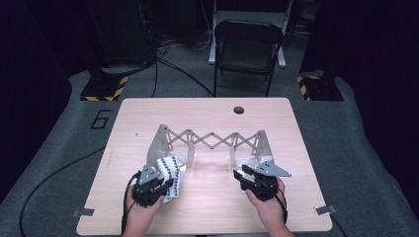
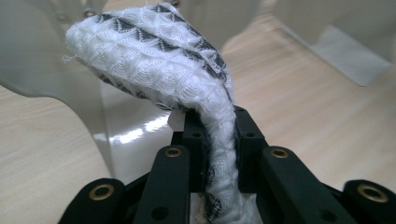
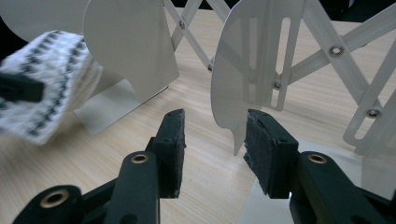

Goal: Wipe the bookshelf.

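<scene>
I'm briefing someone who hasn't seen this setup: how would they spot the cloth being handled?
On the wooden table stands a pale folding rack with scissor-style slats. At its left end, the left tongs are shut on a folded cloth. It is the one soft thing there: white waffle weave with rows of dark triangles.

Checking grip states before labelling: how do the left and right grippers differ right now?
1. The left gripper is shut on a folded black-and-white patterned cloth; the right gripper holds nothing.
2. The left gripper's jaws press the cloth; the right gripper's jaws stand apart, bare table between them.
3. The left gripper sits by the left panel of the white folding rack, the right gripper by its right panel.
Both are black, two-jawed and hand-held.
</scene>
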Motion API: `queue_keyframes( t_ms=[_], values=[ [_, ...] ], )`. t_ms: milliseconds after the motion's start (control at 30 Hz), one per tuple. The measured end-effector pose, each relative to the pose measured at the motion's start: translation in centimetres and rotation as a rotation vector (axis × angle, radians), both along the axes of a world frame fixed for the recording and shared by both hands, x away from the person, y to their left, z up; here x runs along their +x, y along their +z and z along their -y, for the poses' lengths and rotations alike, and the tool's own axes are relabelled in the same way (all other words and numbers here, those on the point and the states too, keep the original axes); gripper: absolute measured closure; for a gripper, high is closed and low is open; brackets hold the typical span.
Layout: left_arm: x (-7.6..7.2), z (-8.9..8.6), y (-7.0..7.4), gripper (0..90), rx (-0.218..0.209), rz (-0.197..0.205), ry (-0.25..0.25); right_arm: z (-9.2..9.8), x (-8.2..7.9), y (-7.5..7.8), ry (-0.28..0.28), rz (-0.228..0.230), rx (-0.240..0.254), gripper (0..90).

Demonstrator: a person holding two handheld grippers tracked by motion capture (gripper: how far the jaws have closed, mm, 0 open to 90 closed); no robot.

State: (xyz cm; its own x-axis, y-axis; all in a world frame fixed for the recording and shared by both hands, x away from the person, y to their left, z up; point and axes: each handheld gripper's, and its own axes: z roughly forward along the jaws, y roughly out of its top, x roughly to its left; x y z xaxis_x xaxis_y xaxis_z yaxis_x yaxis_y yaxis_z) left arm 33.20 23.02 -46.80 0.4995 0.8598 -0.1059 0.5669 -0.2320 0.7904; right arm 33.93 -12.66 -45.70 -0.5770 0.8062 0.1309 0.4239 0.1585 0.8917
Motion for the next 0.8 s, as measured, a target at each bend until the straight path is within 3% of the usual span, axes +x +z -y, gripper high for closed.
queue_keyframes(
  t_ms=[67, 133, 267, 400, 467, 533, 600, 667, 733, 800],
  values=[
    [0.6, 0.0, -0.4, 69.4, 0.004, -0.004, 0.014, 0.0, 0.0, -0.2, -0.001, -0.001, 0.000, 57.5],
    [1.3, 0.1, -0.9, 67.5, 0.013, -0.013, 0.026, -0.1, 0.1, -0.4, 0.001, -0.013, -0.003, 56.9],
    [1.9, 1.1, -1.8, 67.0, 0.082, 0.001, 0.052, 0.1, 0.2, -0.6, -0.003, -0.019, 0.007, 56.2],
    [2.3, 1.5, -2.0, 66.0, 0.074, 0.005, 0.076, 0.1, 0.1, -0.6, 0.000, -0.018, 0.004, 55.1],
    [2.8, 2.2, -2.0, 69.7, 0.084, 0.032, 0.079, 0.1, 0.1, -0.7, 0.000, -0.018, 0.003, 54.7],
    [3.1, 2.4, -2.1, 76.6, 0.097, 0.034, 0.082, 0.2, 0.2, -0.8, 0.002, -0.022, 0.013, 54.5],
    [3.9, 2.7, -2.4, 78.0, 0.094, 0.024, 0.104, 0.2, 0.2, -0.8, 0.000, -0.025, 0.013, 54.5],
    [4.6, 3.1, -2.9, 79.7, 0.122, 0.025, 0.125, 0.3, 0.2, -0.8, -0.001, -0.022, 0.014, 54.4],
    [5.1, 3.9, -3.4, 80.3, 0.185, 0.021, 0.133, 0.4, 0.2, -0.7, -0.003, -0.018, 0.017, 54.4],
    [5.3, 4.2, -3.5, 80.3, 0.201, 0.022, 0.129, 0.4, 0.2, -0.7, -0.007, -0.022, 0.018, 54.4]
  ],
)
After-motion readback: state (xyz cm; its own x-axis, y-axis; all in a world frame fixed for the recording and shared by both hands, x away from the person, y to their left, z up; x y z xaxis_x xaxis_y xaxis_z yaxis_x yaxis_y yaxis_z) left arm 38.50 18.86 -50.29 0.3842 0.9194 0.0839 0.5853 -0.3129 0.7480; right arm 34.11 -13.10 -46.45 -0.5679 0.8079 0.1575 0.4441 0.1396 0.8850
